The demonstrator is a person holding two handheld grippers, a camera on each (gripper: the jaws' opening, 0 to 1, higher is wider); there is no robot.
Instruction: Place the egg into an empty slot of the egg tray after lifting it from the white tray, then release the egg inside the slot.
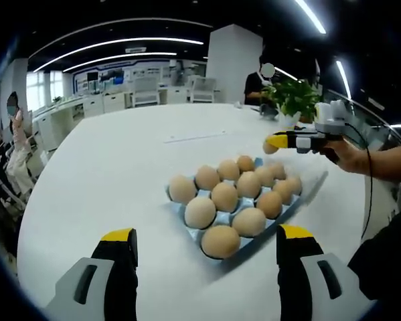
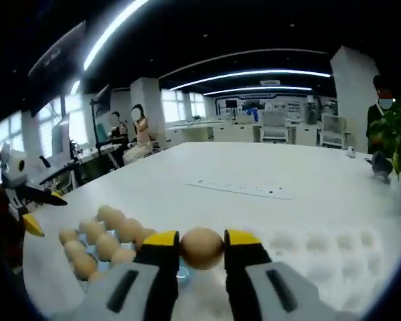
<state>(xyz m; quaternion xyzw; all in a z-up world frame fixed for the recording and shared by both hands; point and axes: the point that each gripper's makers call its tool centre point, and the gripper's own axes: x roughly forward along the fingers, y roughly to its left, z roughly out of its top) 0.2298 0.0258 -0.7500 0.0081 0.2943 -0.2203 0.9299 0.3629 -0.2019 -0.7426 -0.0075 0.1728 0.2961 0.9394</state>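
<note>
The right tool (image 2: 201,249) is pinching a brown egg (image 2: 201,247) between its yellow-tipped jaws, holding it above the white counter (image 2: 267,167); the pale white tray (image 2: 327,261) is lying just beyond and to the right, and the blue egg tray (image 1: 187,212) with its brown eggs is sitting to the left; the left tool (image 1: 203,247) is hovering with jaws spread wide near that egg tray, gripping nothing; a potted plant (image 1: 292,97) is standing at the far edge.
</note>
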